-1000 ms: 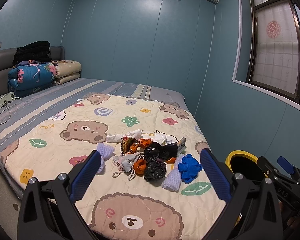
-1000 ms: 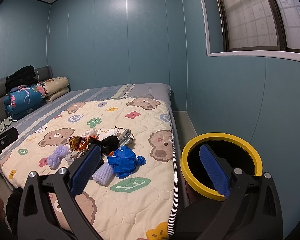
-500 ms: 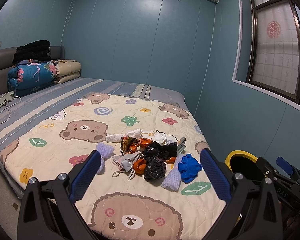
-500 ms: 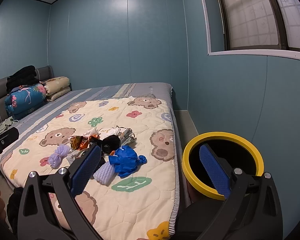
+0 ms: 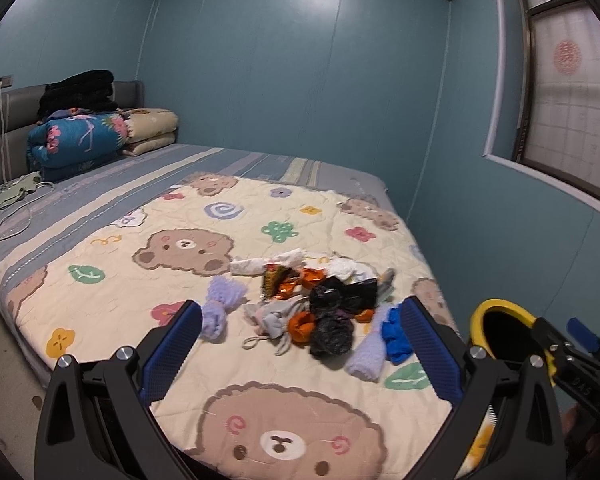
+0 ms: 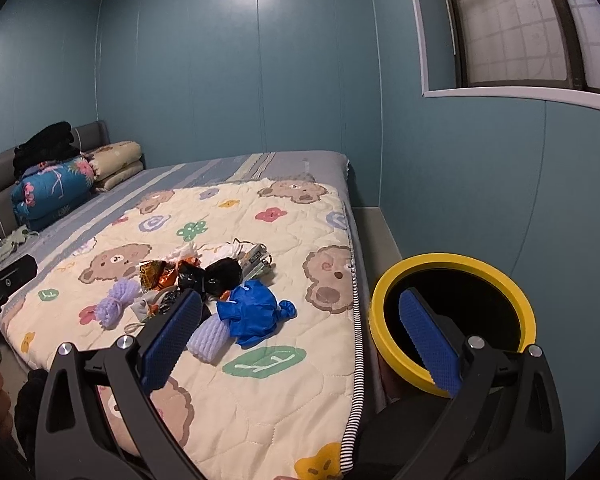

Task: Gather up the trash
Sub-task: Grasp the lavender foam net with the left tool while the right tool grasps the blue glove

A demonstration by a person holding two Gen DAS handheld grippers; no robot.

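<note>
A heap of trash lies on the bear-print quilt (image 5: 112,280): black crumpled bags (image 5: 332,320), orange wrappers (image 5: 296,280), a blue crumpled bag (image 6: 252,312), two lilac foam nets (image 5: 220,308) (image 6: 208,334) and white paper (image 5: 260,264). A yellow-rimmed black bin (image 6: 452,316) stands on the floor right of the bed. My left gripper (image 5: 300,344) is open, held short of the heap. My right gripper (image 6: 304,328) is open too, its left finger before the heap and its right finger before the bin's mouth. Neither holds anything.
Folded bedding (image 5: 80,136) and dark clothes are stacked by the headboard at far left, with a cable (image 5: 16,216) trailing on the striped sheet. A window (image 5: 560,92) is on the right wall. The right gripper's body (image 5: 580,364) shows at the left view's right edge.
Both grippers have moved slightly toward the bed, so the heap and bin look a little nearer. The fingers stay open and nothing on the quilt has shifted.
</note>
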